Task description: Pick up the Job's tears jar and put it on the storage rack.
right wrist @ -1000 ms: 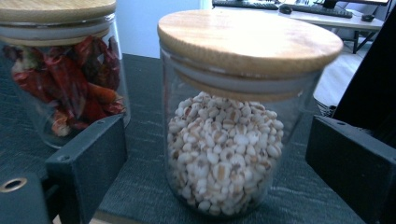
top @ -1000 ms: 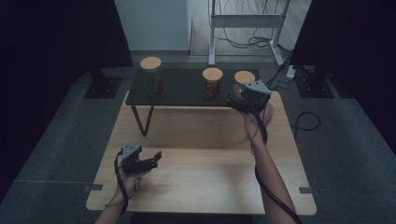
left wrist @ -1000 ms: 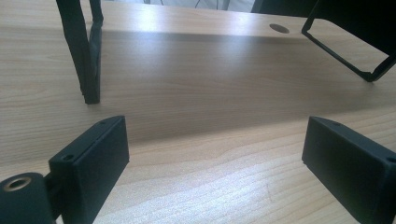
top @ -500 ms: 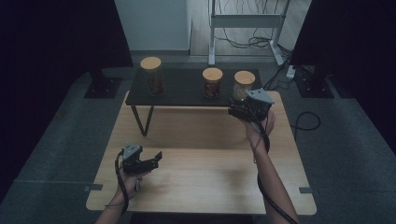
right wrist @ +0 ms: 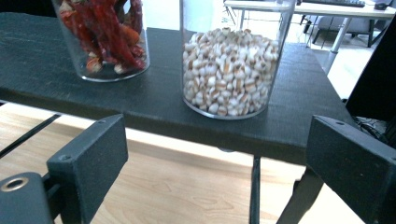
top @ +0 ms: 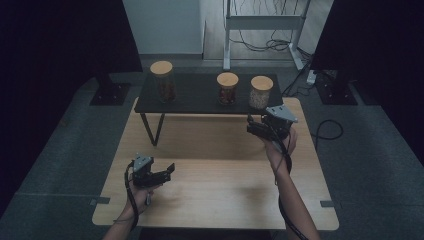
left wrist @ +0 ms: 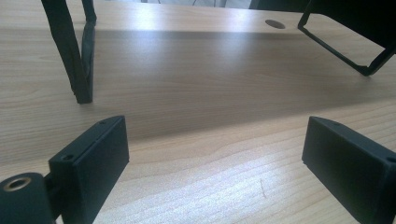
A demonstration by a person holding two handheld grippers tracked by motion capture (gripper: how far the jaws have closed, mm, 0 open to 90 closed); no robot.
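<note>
Low over the bare wooden table (top: pixel 215 165), left gripper (top: pixel 167 171), jaws wide apart, nothing between; on the black shelf (top: pixel 195 97), a dark-filled jar (top: pixel 163 82) far left, a jar of red chillies (top: pixel 227 88) mid-way, a jar of pale beans (top: pixel 260 92) rightmost; just before that jar, right gripper (top: pixel 251 128), jaws spread, empty, apart from the glass.

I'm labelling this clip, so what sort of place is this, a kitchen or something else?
Most likely a recording lab or studio, not a kitchen: dark curtains flank the wooden table, cables trail across the floor behind it, and three jars stand staged on a low black shelf.
</note>
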